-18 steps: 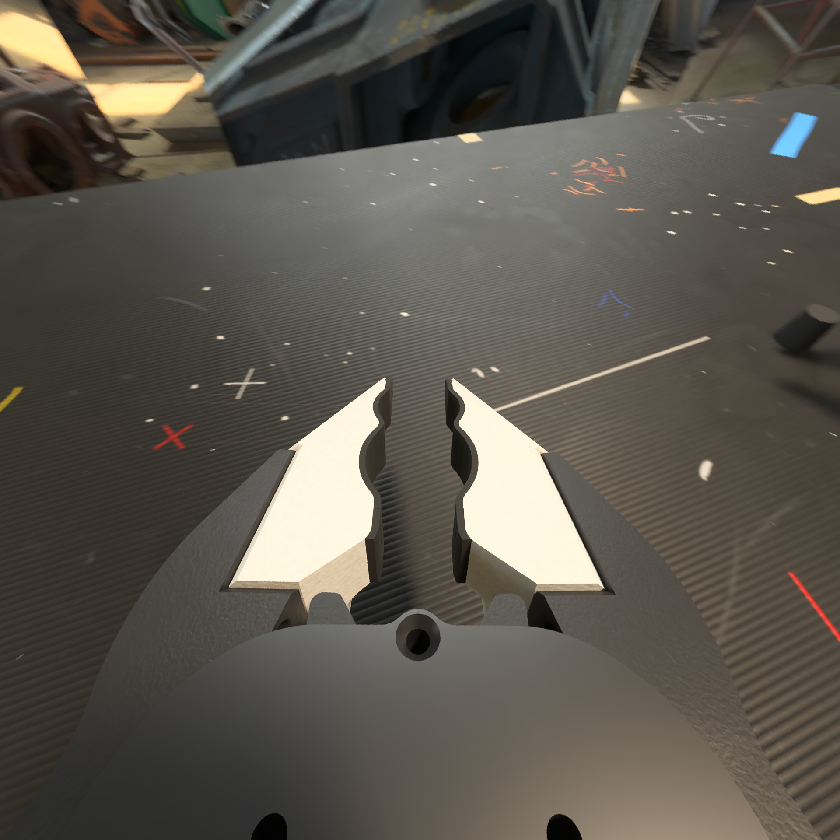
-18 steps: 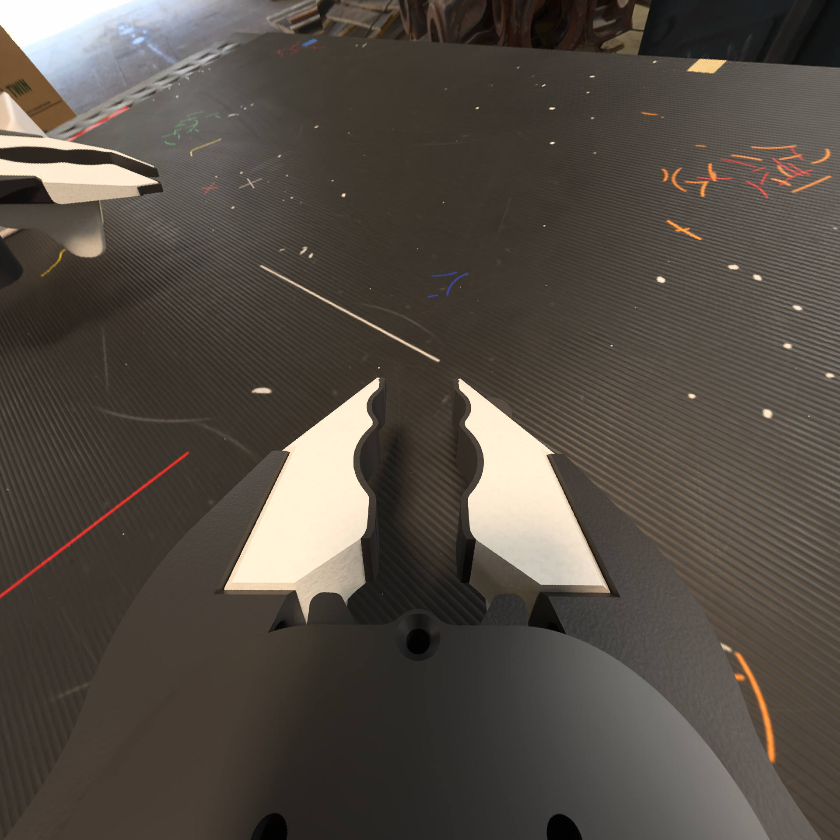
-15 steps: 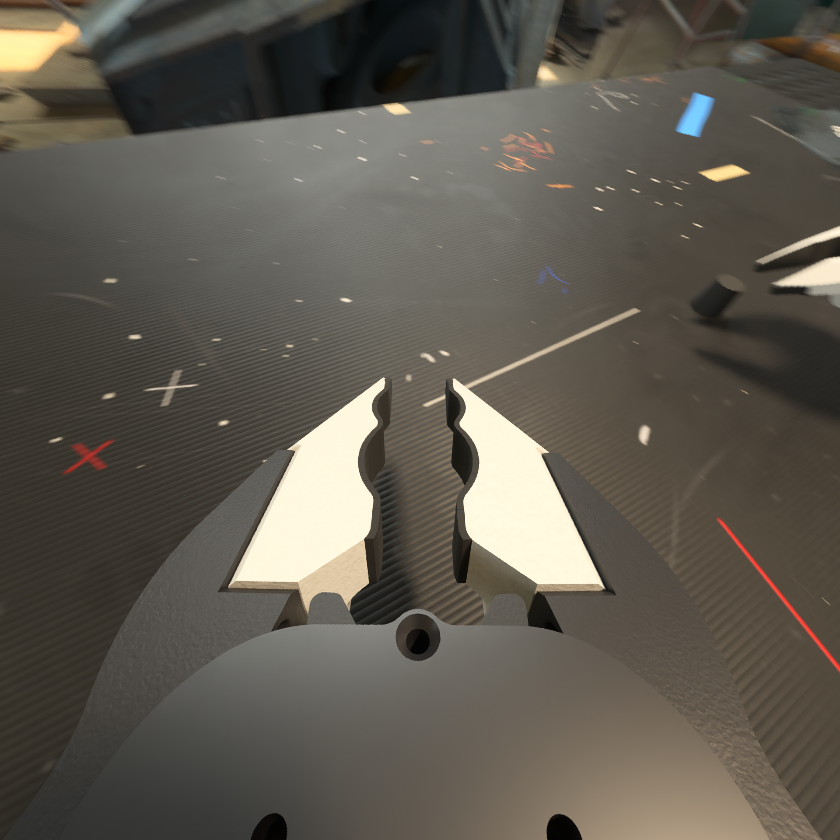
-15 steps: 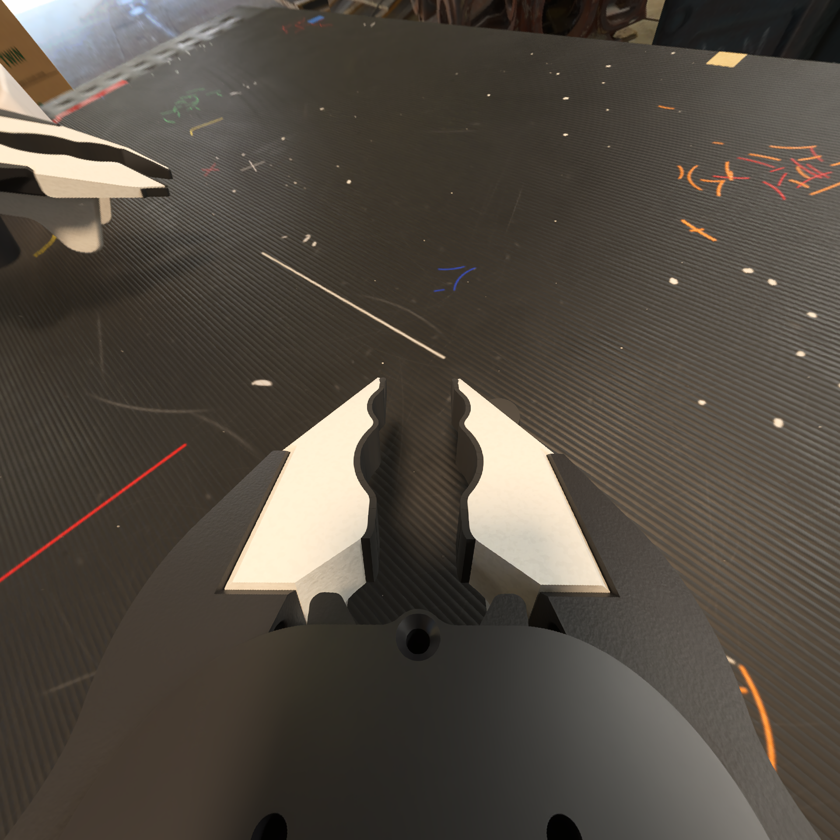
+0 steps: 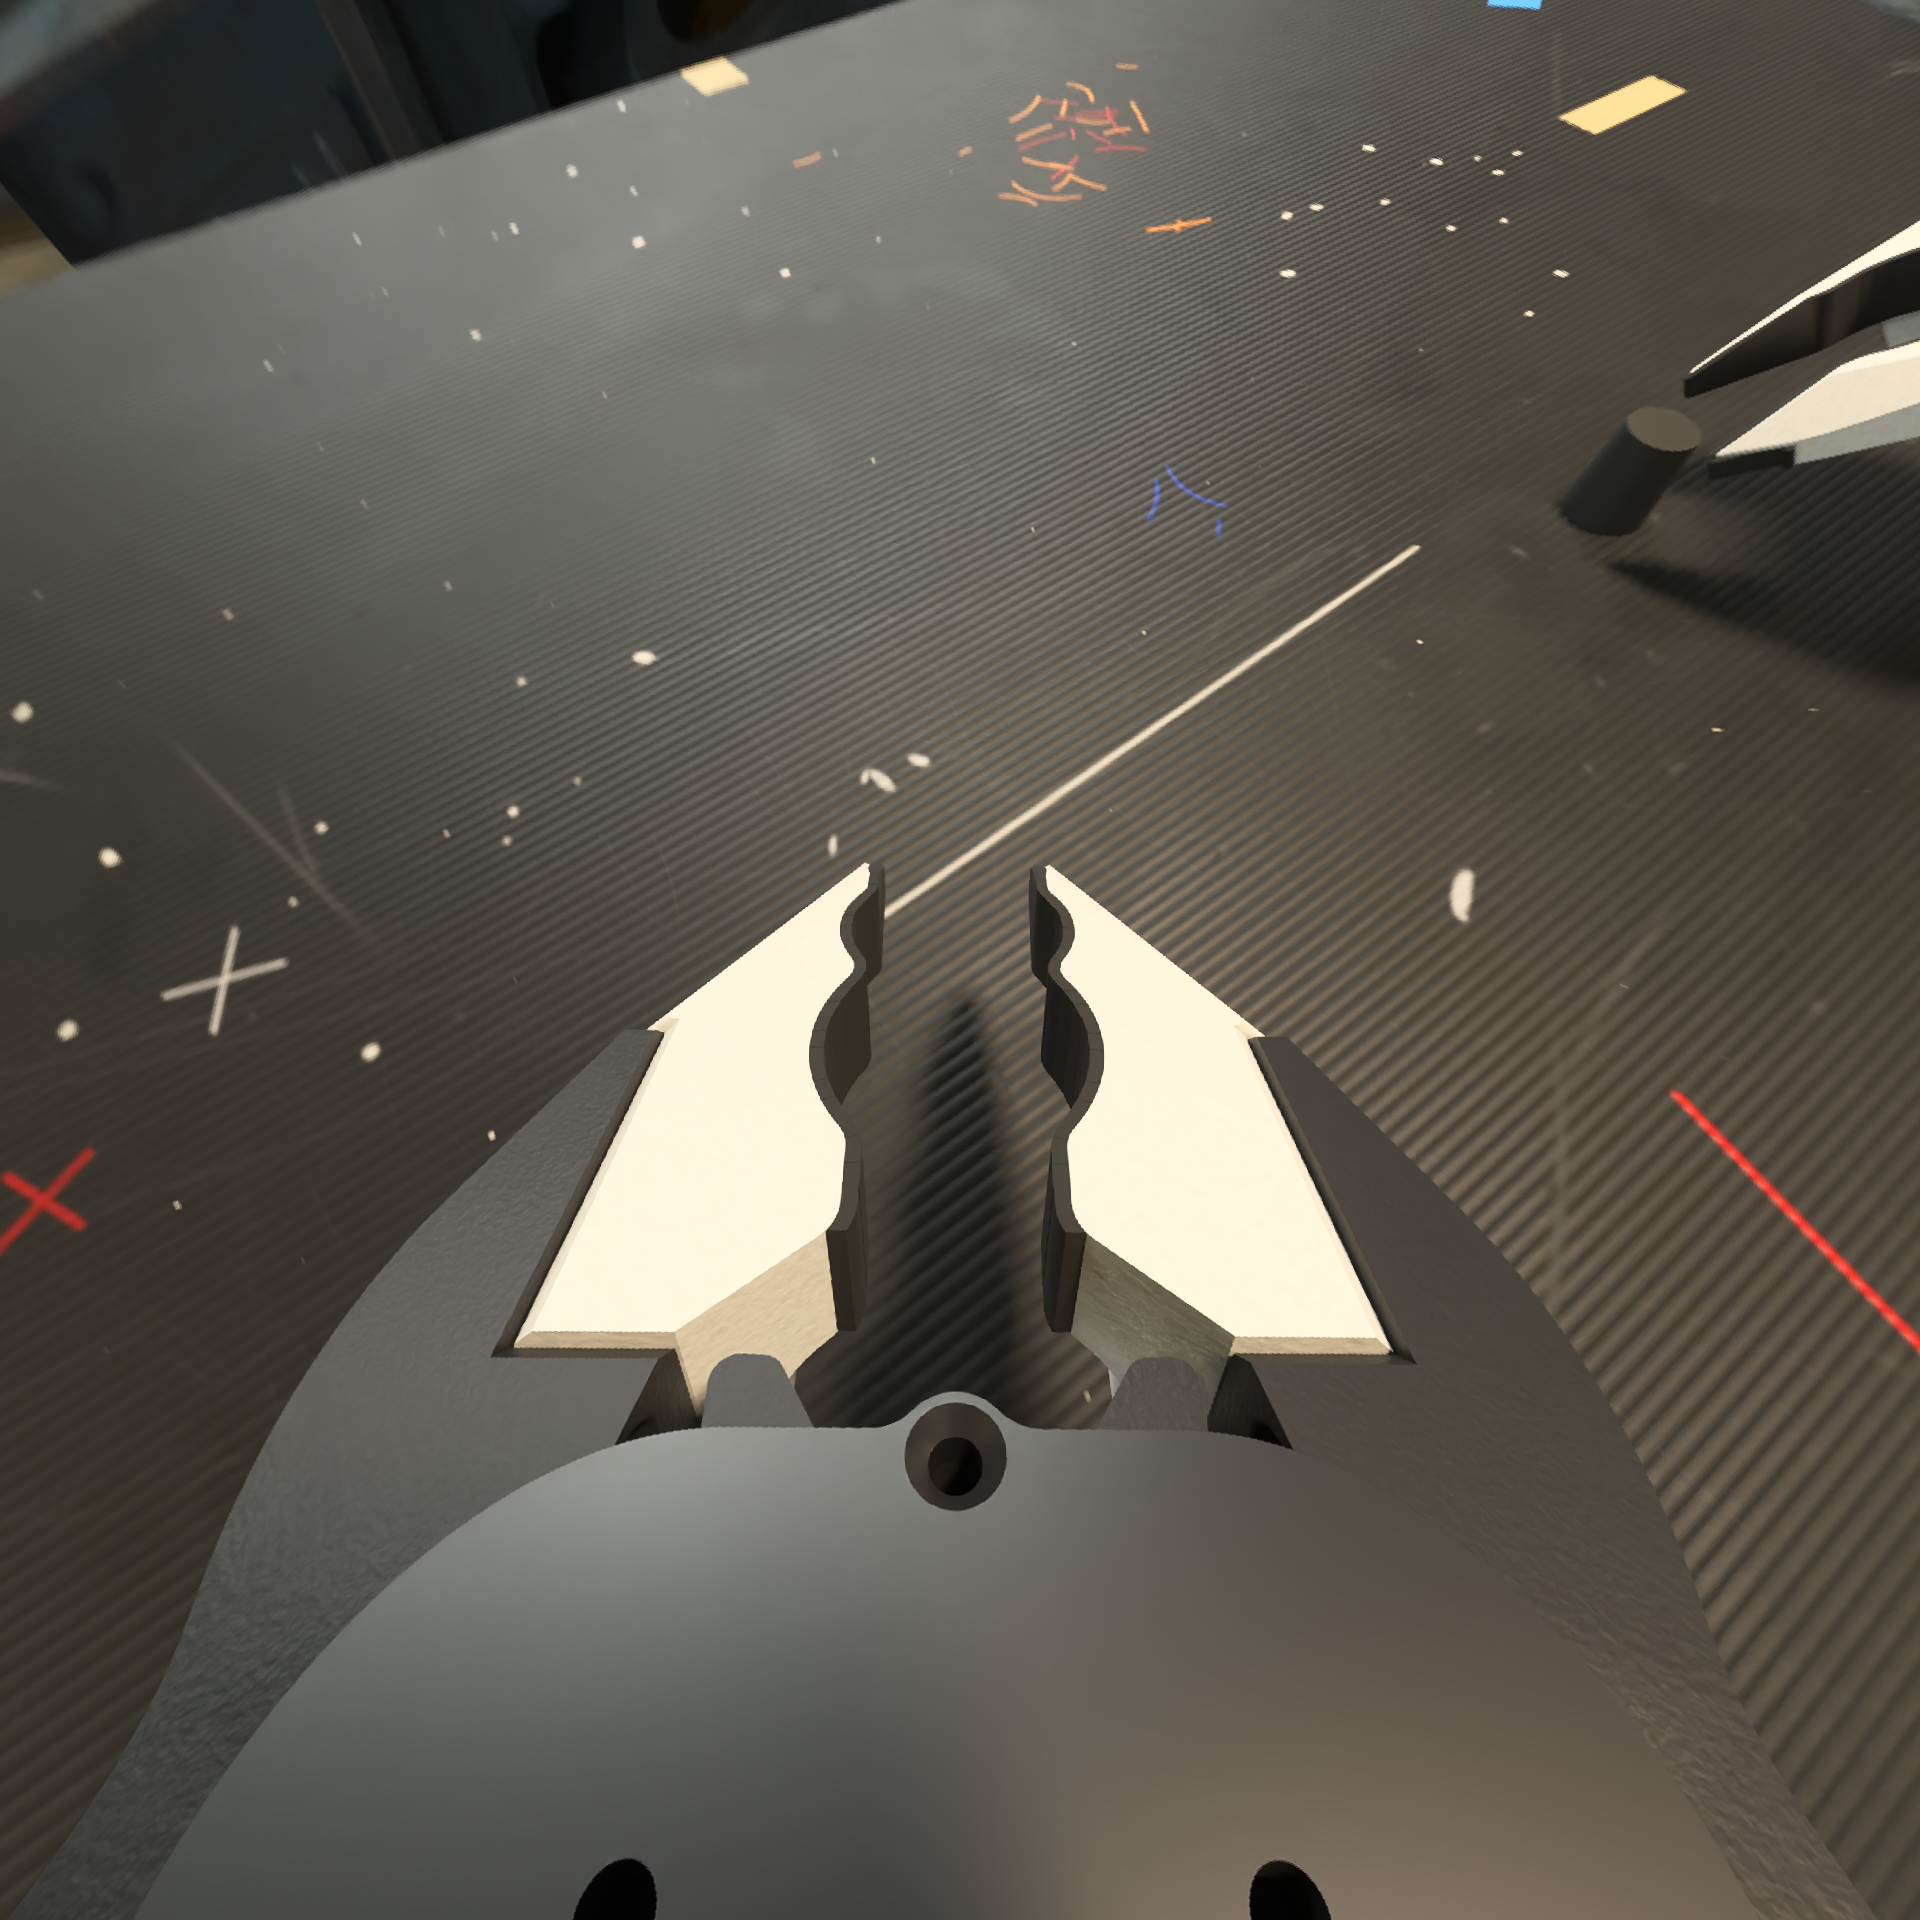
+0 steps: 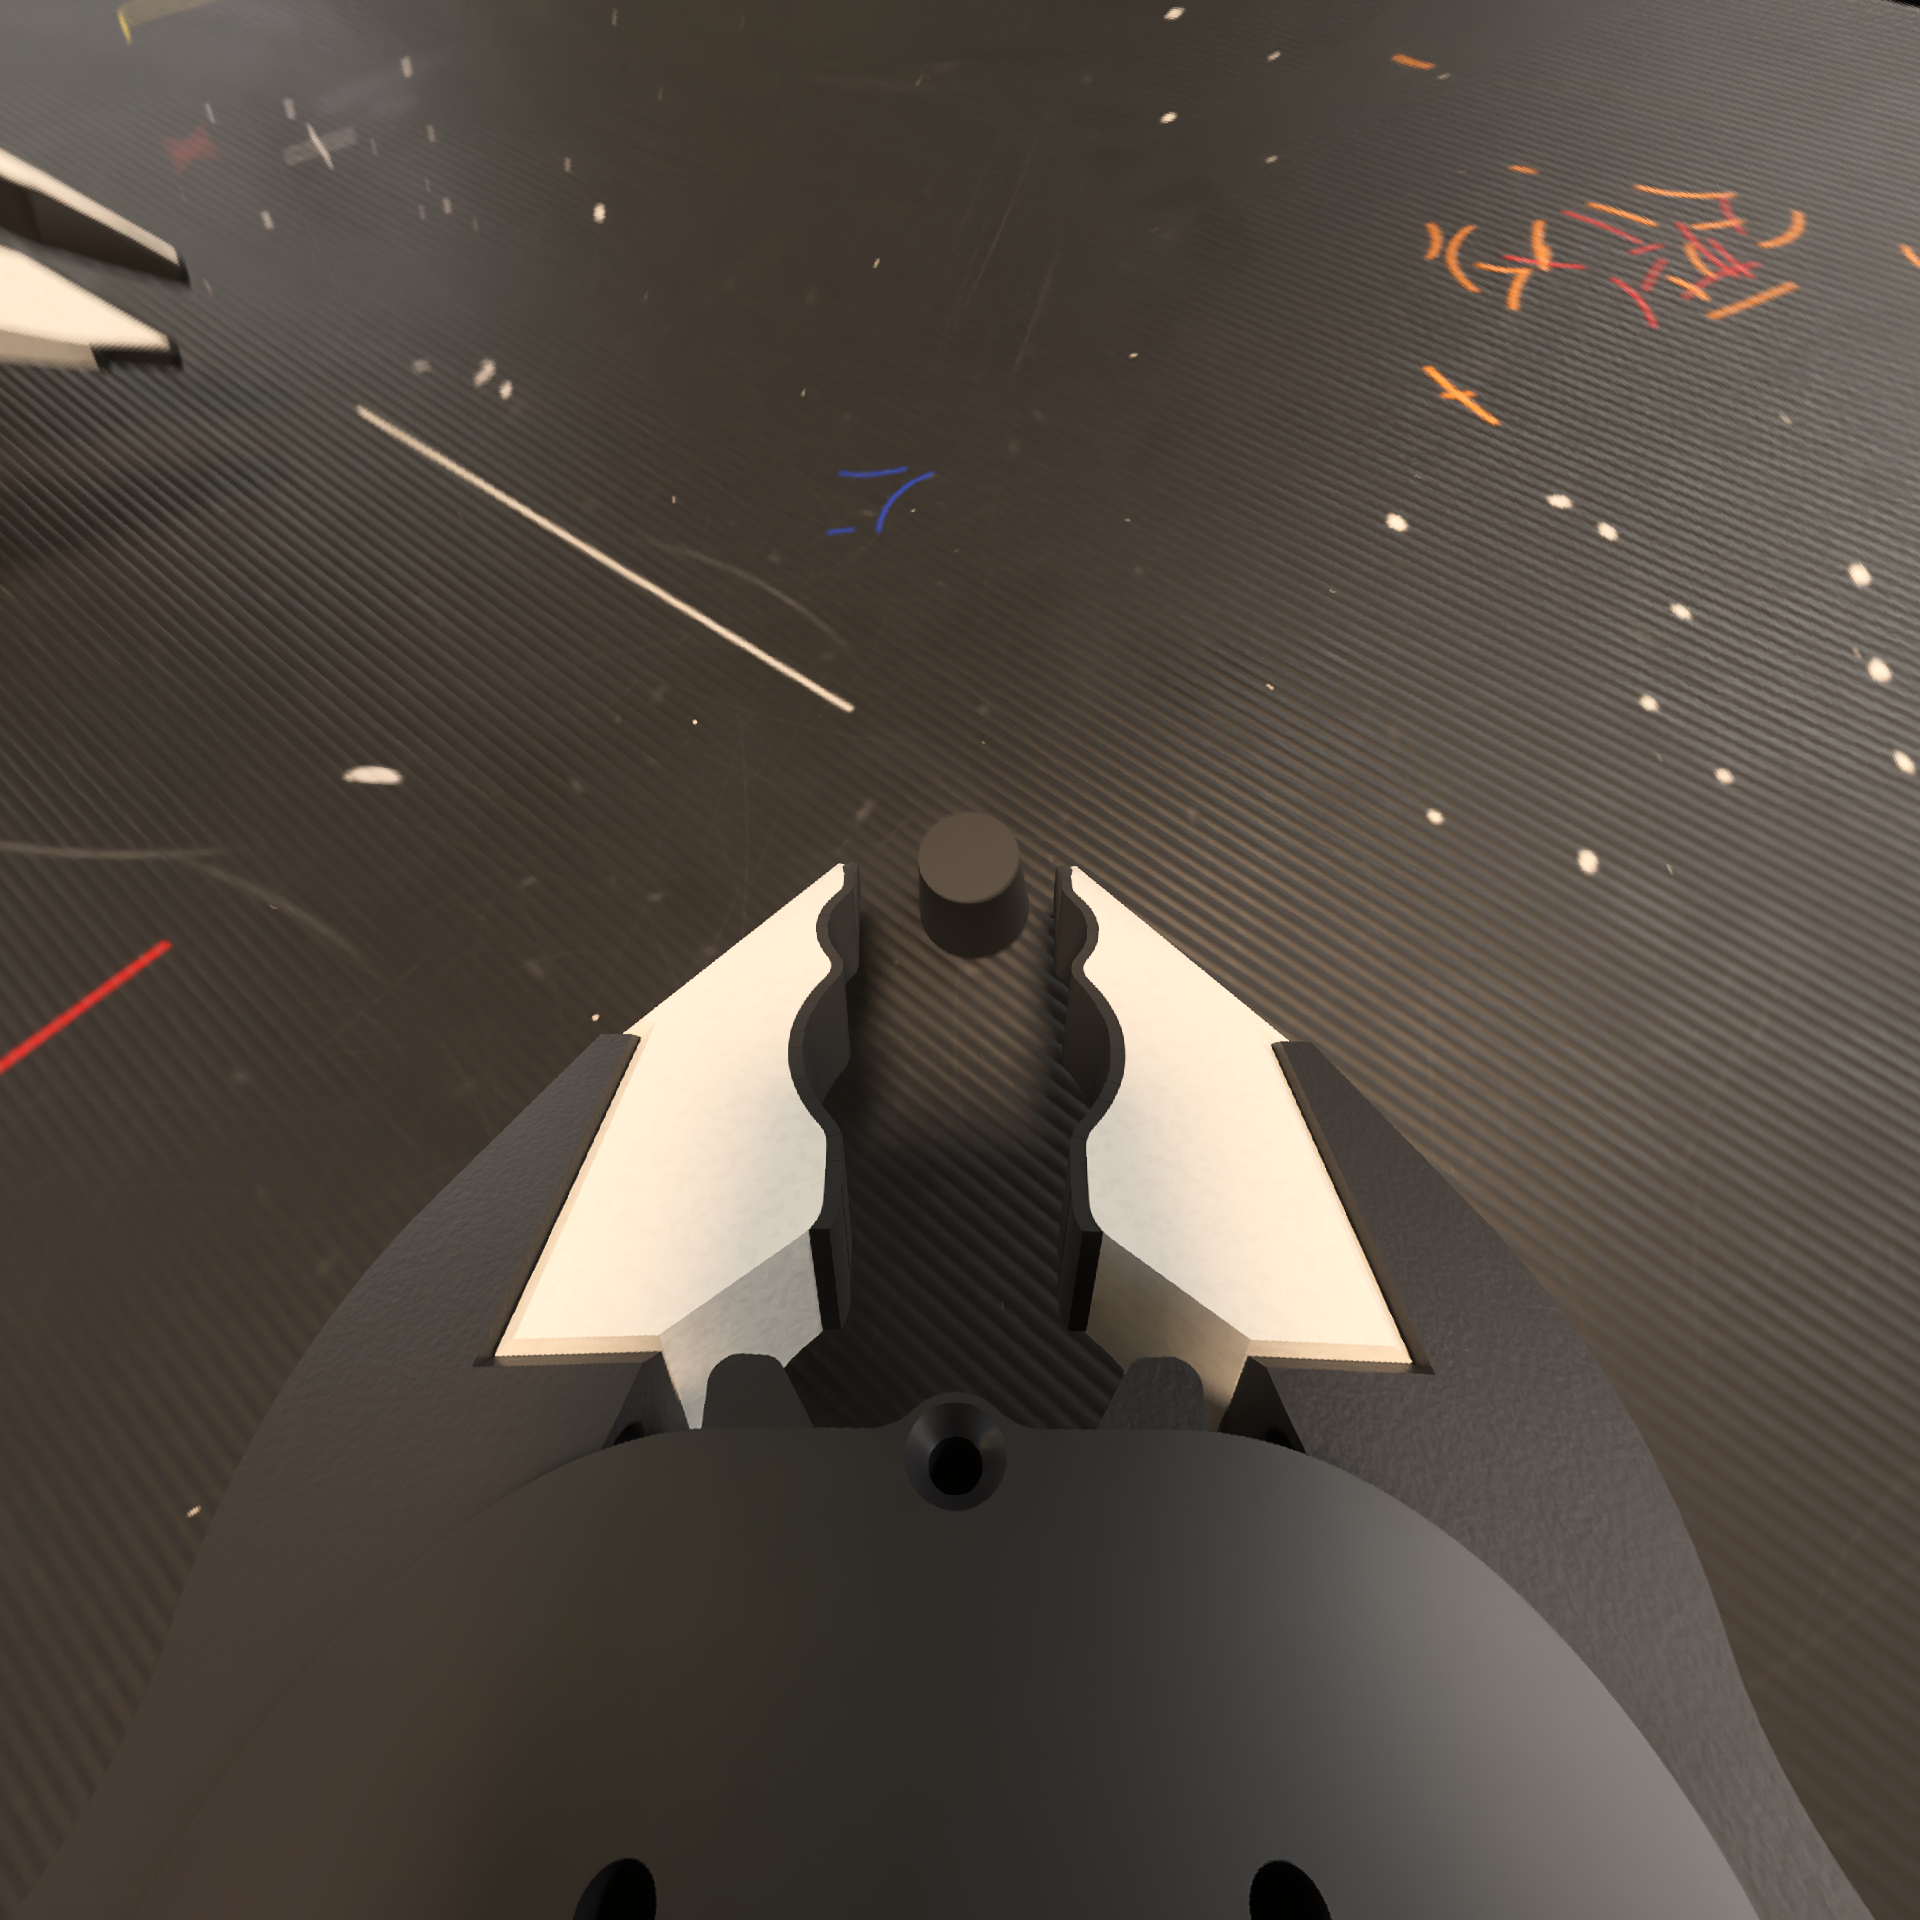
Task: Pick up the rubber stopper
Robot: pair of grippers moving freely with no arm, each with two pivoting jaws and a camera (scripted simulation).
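Observation:
The rubber stopper [image 6: 970,885] is a small dark grey tapered plug standing upright on the dark ribbed table. In the right wrist view it stands between the tips of my right gripper [image 6: 956,883], which is open, with a gap on each side. In the left wrist view the stopper [image 5: 1626,470] is at the far right, with the right gripper's white fingers [image 5: 1829,410] just beyond it. My left gripper [image 5: 956,883] is open and empty, low over the table, well left of the stopper.
The table [image 5: 727,520] carries chalk marks: a white line [image 5: 1153,727], red lines, orange scribbles [image 6: 1621,255] and white specks. The left gripper's fingertips [image 6: 83,281] show at the left edge of the right wrist view. Dark machinery lies beyond the far table edge.
The right gripper has tilted down and moved up to the stopper, which now stands between its tips. The left gripper's view has swung right and dipped, bringing the stopper and right gripper nearer.

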